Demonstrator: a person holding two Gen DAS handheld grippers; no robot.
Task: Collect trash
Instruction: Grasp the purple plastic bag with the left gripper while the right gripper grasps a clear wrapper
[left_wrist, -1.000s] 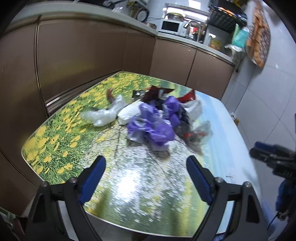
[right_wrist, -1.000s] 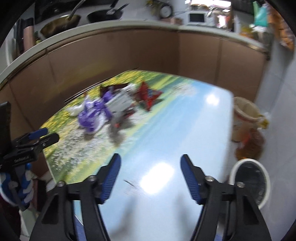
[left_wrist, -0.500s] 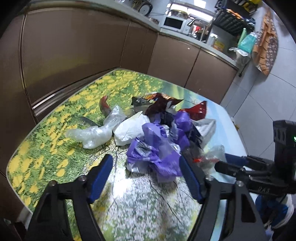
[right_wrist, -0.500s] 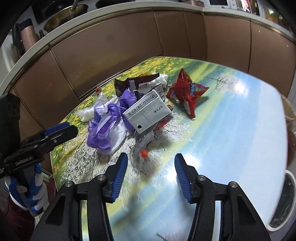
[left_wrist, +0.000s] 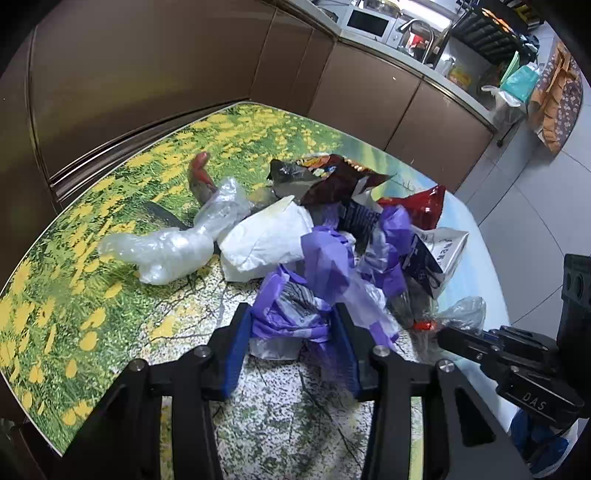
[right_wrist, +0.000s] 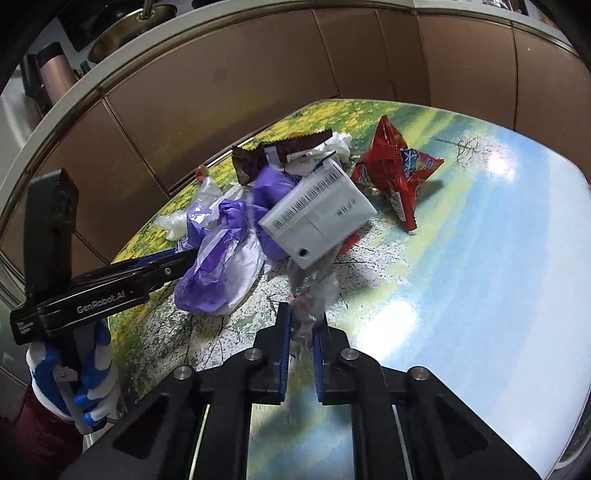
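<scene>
A heap of trash lies on the meadow-print table (left_wrist: 92, 295). My left gripper (left_wrist: 291, 310) has a crumpled purple plastic bag (left_wrist: 295, 314) filling the gap between its blue fingers, and its jaws are closing on it. From the right wrist view the left gripper (right_wrist: 184, 256) reaches into the purple plastic bag (right_wrist: 218, 266) from the left. My right gripper (right_wrist: 303, 314) is shut on a clear plastic wrapper (right_wrist: 310, 291) with a red bit, at the near edge of the heap. In the left wrist view the right gripper (left_wrist: 443, 334) comes in from the right.
The heap also holds a white paper bag (left_wrist: 266, 240), a clear plastic bag (left_wrist: 166, 251), a dark snack bag (left_wrist: 332, 177), a red chip bag (right_wrist: 395, 173) and a white barcoded box (right_wrist: 317, 218). Brown cabinets (left_wrist: 147, 74) wall the table's far sides. A gloved hand (right_wrist: 74, 376) holds the left gripper.
Both grippers moved forward and down to the heap and narrowed their jaws. The right one closed on the clear wrapper; the left one came around the purple bag.
</scene>
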